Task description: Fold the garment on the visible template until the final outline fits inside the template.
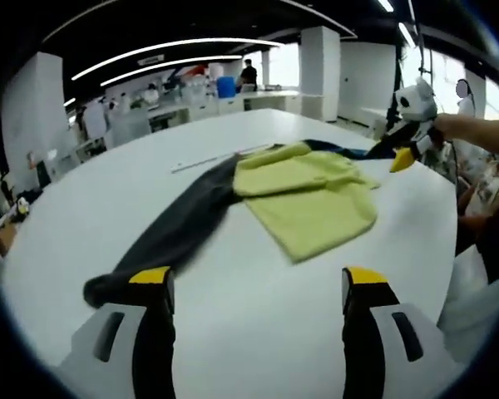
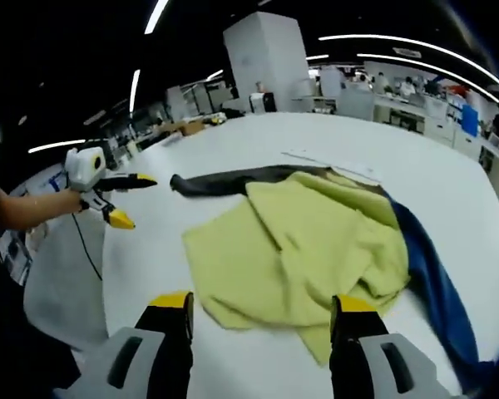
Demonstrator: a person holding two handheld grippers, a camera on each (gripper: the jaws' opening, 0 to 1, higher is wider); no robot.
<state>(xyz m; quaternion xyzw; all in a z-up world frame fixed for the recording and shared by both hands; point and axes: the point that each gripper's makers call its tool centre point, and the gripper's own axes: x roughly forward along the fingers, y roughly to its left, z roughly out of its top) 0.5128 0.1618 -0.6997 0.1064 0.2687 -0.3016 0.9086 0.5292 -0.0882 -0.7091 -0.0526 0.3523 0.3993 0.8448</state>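
A garment lies crumpled on the white table (image 1: 91,216): a yellow-green body (image 1: 308,199), a dark grey sleeve (image 1: 179,233) stretched toward me, and a blue sleeve (image 1: 349,151) on the far side. My left gripper (image 1: 258,283) is open just short of the grey sleeve's end, nothing between its jaws. My right gripper (image 1: 395,152) hovers by the blue sleeve's end. In the right gripper view the yellow-green body (image 2: 308,241) lies just ahead of the open right gripper (image 2: 262,307), the blue sleeve (image 2: 432,274) runs right, and the grey sleeve (image 2: 224,181) points at the open left gripper (image 2: 133,199).
A thin pale strip (image 1: 204,160) lies on the table beside the garment; the same pale strip (image 2: 333,162) shows past the collar. A person's arm (image 1: 474,129) holds the right gripper. Desks, a white pillar (image 2: 266,58) and people stand beyond the table's curved edge.
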